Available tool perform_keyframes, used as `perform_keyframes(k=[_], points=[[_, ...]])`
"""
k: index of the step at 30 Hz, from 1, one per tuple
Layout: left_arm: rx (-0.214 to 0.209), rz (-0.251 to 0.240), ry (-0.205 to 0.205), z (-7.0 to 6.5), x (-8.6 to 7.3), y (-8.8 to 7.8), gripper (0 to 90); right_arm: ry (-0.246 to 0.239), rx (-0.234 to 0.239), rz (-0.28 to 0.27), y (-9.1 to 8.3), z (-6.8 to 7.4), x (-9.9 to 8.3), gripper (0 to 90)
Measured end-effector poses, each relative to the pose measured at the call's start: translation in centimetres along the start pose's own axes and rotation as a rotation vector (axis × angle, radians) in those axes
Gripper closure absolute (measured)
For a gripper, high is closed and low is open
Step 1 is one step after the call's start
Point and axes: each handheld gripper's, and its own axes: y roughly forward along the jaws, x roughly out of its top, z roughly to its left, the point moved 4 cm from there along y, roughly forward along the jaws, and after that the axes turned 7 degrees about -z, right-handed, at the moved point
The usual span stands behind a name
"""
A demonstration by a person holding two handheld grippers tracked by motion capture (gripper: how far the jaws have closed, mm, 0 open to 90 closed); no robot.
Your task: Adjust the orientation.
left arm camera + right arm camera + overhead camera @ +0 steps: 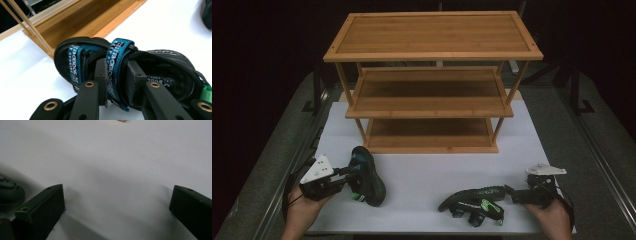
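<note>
L gripper (116, 82) is clamped on a teal strap (115, 62) of the black sandal (367, 175) at front-left of the white table (427, 170), just before the bamboo shelf rack (432, 80). Strap text reads "KEEP RUNNING"; insole has "SINCE" plus a partly hidden brand. Second sandal (474, 202) lies on its side front-right. R gripper (117, 202) sits just beside it w/ jaws spread wide, holding nothing.

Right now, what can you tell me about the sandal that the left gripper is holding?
The left sandal is black with teal webbing straps printed in white letters and a green tab at the heel. It sits upright on the white table, toe toward the wooden shelf. The left gripper is shut on one strap.
</note>
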Motion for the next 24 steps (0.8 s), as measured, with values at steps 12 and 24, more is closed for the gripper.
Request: perform_keyframes(k=[12, 24], points=[[-0.063, -0.022, -0.025, 0.2, 0.8, 3.0, 72.3, 0.002, 0.001, -0.001, 0.0, 0.0, 0.0, 0.0], [-0.112, -0.051, -0.089, 0.4, 1.0, 5.1, 71.4, -0.001, 0.000, -0.001, 0.0, 0.0, 0.0, 0.0]])
